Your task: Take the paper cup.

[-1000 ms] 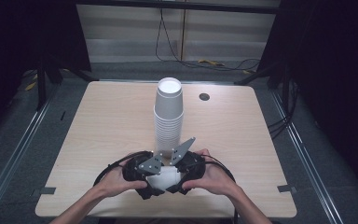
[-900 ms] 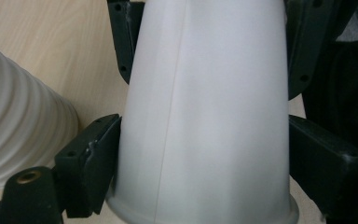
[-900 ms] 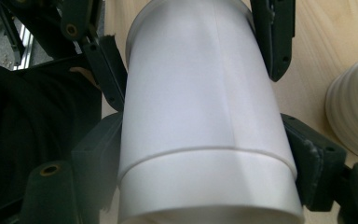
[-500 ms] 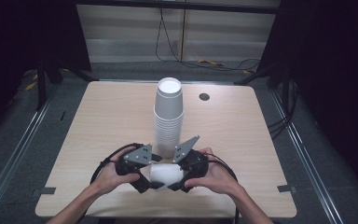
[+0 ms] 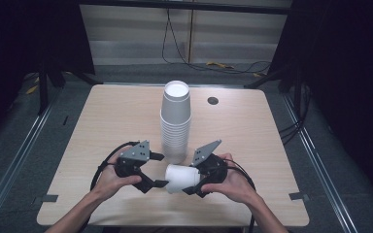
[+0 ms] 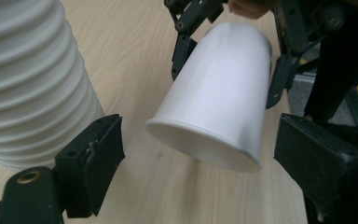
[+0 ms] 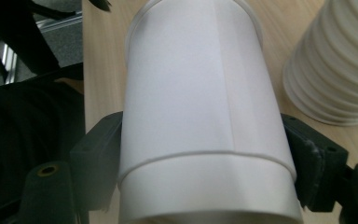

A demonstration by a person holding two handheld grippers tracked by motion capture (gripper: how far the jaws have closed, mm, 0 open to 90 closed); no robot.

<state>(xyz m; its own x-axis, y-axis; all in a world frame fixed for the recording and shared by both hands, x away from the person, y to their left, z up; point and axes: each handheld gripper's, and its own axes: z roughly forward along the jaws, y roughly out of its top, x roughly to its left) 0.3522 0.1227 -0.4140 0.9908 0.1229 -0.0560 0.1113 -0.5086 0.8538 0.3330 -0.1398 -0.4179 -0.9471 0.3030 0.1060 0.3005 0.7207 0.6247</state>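
Note:
A tall stack of upturned white paper cups stands mid-table; it also shows as the stack at left and the stack at right. A single white cup lies on its side just above the table in front of the stack. My right gripper is shut on it, and its jaws pinch the cup near its base in the right gripper view. My left gripper stands open to the cup's left. In the left gripper view the cup points its open rim at me, clear of both jaws.
The pale wooden table has a dark round grommet behind the stack at the right. Black cables trail from both grippers near the front edge. Dark floor and metal rails surround the table.
My left gripper has drawn back to the left, off the single cup. The right gripper has shifted slightly right with the cup held in it. The stack has not moved.

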